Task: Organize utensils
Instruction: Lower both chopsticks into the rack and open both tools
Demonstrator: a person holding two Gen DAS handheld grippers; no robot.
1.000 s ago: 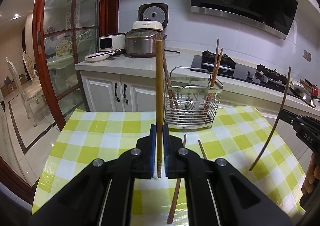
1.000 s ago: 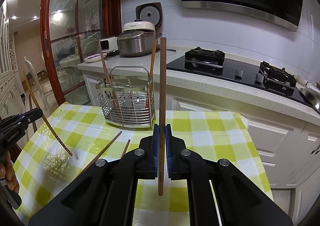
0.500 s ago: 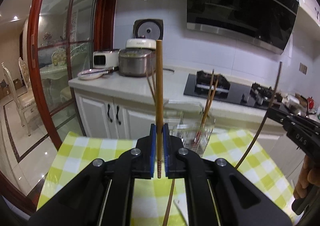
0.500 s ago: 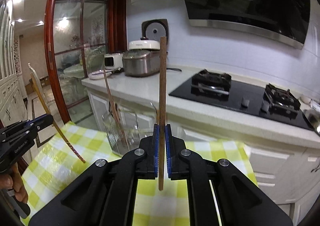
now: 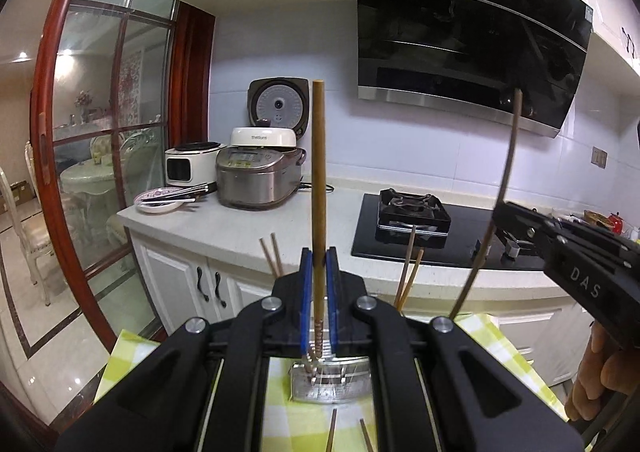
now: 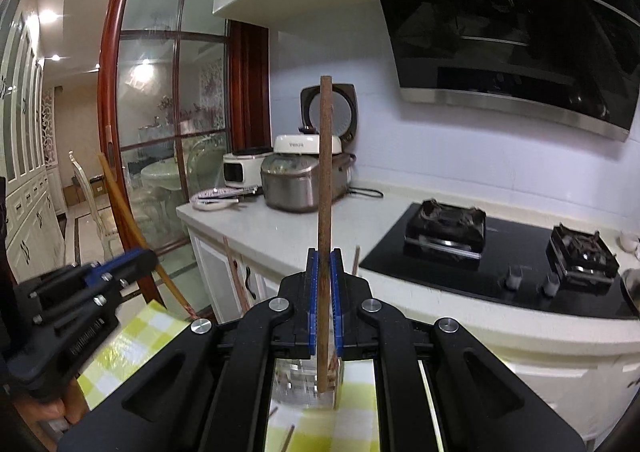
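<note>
Wooden and slim, a light-brown chopstick (image 5: 319, 187) stands upright, pinched in the left claw (image 5: 319, 292); the right claw (image 6: 324, 292) clamps a darker reddish-brown chopstick (image 6: 325, 211). Below sit a wire utensil basket (image 5: 332, 384), yellow-checked counter (image 5: 120, 356), white kitchen beyond.

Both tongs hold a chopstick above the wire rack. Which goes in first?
Close call; slightly the right. The right tongs hold their chopstick with its lower tip right over the wire rack. The left tongs' chopstick also hangs above it.
</note>
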